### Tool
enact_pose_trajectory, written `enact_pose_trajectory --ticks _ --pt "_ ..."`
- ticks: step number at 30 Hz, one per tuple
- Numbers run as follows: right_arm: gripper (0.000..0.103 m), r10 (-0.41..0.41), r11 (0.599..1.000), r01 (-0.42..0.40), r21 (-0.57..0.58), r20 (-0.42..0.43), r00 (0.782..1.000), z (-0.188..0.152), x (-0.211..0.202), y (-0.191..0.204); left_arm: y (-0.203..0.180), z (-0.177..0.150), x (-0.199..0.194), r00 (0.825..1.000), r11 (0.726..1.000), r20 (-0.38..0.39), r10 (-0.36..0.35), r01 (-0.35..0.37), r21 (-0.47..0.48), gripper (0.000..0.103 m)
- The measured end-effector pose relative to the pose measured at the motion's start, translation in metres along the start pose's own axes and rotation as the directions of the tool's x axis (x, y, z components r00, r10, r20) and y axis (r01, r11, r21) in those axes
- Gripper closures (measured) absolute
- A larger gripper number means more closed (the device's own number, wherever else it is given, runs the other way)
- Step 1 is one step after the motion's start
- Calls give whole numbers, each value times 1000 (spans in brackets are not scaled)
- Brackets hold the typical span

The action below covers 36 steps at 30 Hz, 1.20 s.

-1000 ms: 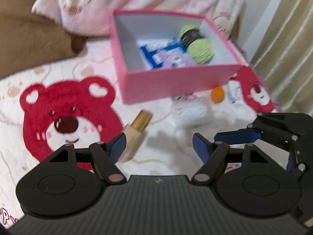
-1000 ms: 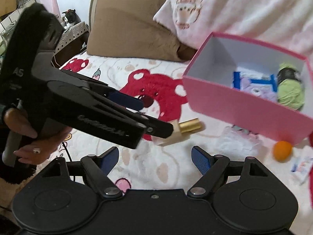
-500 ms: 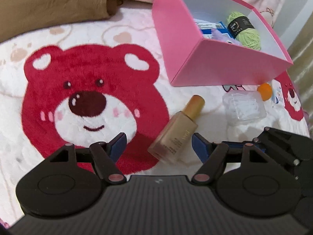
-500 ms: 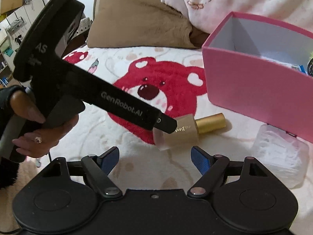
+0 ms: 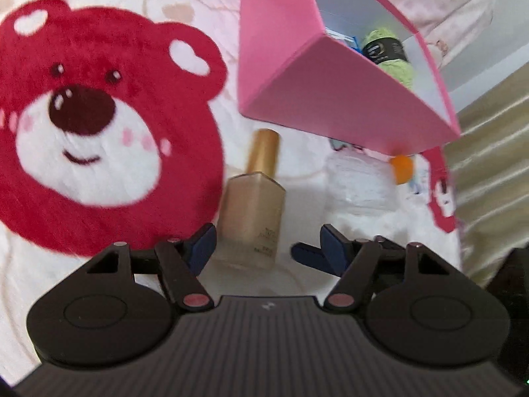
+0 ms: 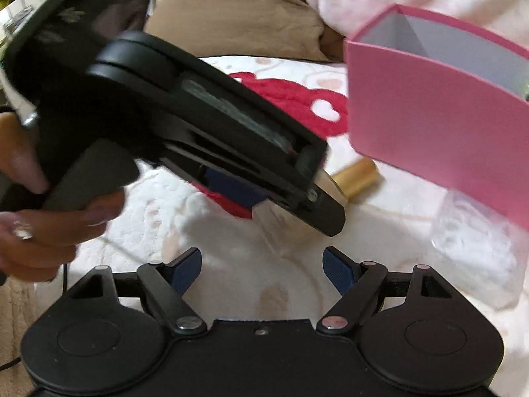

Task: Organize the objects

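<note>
Since the earlier frames the left gripper has come down onto the bottle, and its jaws have just been closing, with the lower part of the bottle now between them. They stand about half open; the left pad is just beside the glass, the right one is clearly apart from it, so I judge nothing is gripped yet. The bottle lies flat on the blanket at the bottom centre of the left view, its long axis pointing straight away from the gripper, gold cap toward the pink box in the upper right. The left gripper is much nearer; the right gripper hangs wide open and empty at the bottom of its own view, behind the left one. I count one bottle, one clear plastic case, one orange ball at the box's corner, one box, and inside it one green yarn ball and some blue packaging.
</note>
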State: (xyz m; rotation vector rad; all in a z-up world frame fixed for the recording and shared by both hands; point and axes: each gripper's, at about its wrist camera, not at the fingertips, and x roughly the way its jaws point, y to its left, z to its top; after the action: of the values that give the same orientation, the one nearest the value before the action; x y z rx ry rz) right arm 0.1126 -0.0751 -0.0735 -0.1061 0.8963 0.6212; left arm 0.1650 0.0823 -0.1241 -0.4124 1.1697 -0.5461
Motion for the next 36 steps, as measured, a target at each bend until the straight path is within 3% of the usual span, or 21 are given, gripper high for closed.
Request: enact_pose_trajectory --ticks 2,6,9,10,13,19,27,30,36 --pt "19 -20 1000 20 18 -3 1000 2 1 -3 -5 0 -2 1000 1000 10 10 -10 15 40" --pt "19 -51 998 52 46 -32 998 14 11 -9 -3 4 -8 996 997 53 -70 71 -23 44" --pt "33 -51 991 56 121 -43 998 15 21 -19 3 2 -7 993 993 54 -104 107 -55 51" --pt "38 -63 989 67 132 -40 997 14 22 -22 3 1 -5 994 994 51 -93 96 -56 52" --pt "42 -50 987 52 153 -15 999 11 16 -27 -2 -1 -3 997 998 51 -52 53 -24 53" --pt "51 -97 986 97 133 -8 995 -2 -1 -30 -10 -9 6 999 1000 45 -13 13 19 53" --pt "53 -197 980 197 6 7 980 -20 -12 -20 -22 -22 28 998 1000 57 1 -2 9 55" --pt "49 -176 984 176 17 13 984 -21 -13 -23 -18 -22 28 998 999 61 -16 18 -34 63" --pt "48 -118 989 117 93 5 993 -15 -4 -42 -8 -22 27 998 993 60 -32 38 -109 64"
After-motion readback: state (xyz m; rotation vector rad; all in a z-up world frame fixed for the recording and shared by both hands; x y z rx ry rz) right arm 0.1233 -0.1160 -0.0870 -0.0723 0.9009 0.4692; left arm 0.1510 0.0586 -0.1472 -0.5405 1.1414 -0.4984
